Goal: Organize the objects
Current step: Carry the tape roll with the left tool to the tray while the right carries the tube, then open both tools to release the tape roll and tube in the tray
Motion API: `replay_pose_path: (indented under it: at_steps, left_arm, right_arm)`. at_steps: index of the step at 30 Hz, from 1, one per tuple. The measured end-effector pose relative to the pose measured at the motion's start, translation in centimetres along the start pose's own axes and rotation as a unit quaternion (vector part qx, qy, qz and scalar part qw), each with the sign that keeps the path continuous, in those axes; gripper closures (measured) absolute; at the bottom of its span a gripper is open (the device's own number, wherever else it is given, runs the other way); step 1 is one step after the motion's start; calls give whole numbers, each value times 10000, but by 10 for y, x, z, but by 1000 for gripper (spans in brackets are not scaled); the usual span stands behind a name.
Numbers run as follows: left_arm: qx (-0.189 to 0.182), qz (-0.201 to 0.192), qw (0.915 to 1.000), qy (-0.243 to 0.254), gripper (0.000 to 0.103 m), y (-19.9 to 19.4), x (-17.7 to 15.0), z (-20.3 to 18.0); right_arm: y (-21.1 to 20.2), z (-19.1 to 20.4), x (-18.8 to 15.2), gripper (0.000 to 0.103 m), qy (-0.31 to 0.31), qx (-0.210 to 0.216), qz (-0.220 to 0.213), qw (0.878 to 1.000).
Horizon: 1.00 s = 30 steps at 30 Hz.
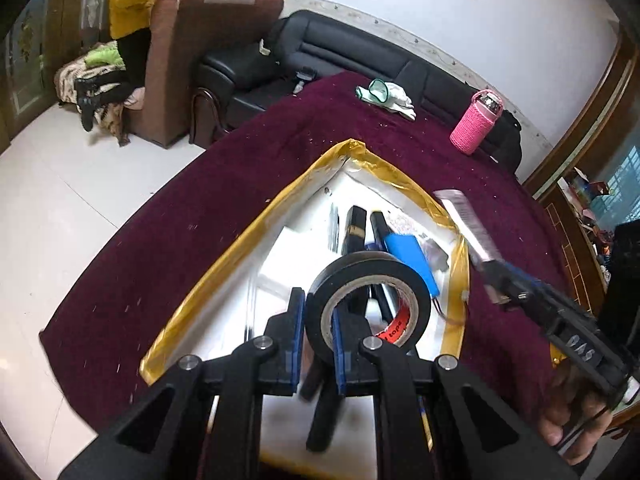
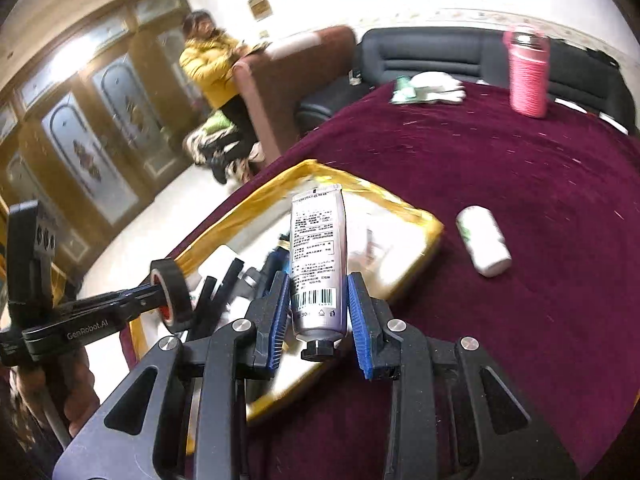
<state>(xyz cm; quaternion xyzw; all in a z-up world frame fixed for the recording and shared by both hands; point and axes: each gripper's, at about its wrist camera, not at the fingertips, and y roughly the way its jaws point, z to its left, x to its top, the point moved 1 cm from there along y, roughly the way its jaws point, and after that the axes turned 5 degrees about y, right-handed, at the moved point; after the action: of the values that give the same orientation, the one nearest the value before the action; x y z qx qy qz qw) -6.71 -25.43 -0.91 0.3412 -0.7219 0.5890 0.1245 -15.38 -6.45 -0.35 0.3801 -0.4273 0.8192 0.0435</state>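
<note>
Left gripper (image 1: 316, 326) pinches the wall of a tape roll (image 1: 370, 300) above the yellow-rimmed tray (image 1: 192, 292); right gripper (image 2: 318, 300), angled down, clamps a silver tube (image 2: 318, 264) over the tray's near edge. Right of it, open maroon worktop (image 2: 520, 320) holds a white bottle (image 2: 484, 246).

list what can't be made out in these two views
- Box contents, left wrist view: tape roll and left tongs cover the near part.
- Tube print, right wrist view: too small and blurred.
- White bottle label, right wrist view: motion blur.
- Box contents, right wrist view: blurred, behind the tube.
</note>
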Motion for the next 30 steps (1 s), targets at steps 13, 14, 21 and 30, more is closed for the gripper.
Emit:
replay_pose_path:
  at_steps: [13,14,21,30]
  left_arm:
    - [117,466,9983,327,92,60,47,-21]
    - [110,484,9982,347,92,62,49,-22]
    - [200,558,9973,440,92,72,55,-36]
    - [609,599,9951,503,92,86,65,-37]
  right_arm:
    - [58,-7,9,74,-108,-117,113,9998]
    - [57,-6,7,74,-187,-132,79,9997]
    - [54,-13,1,73,-164,-136,-43,9998]
    - [57,-18,3,73,72,-79,-17,9999]
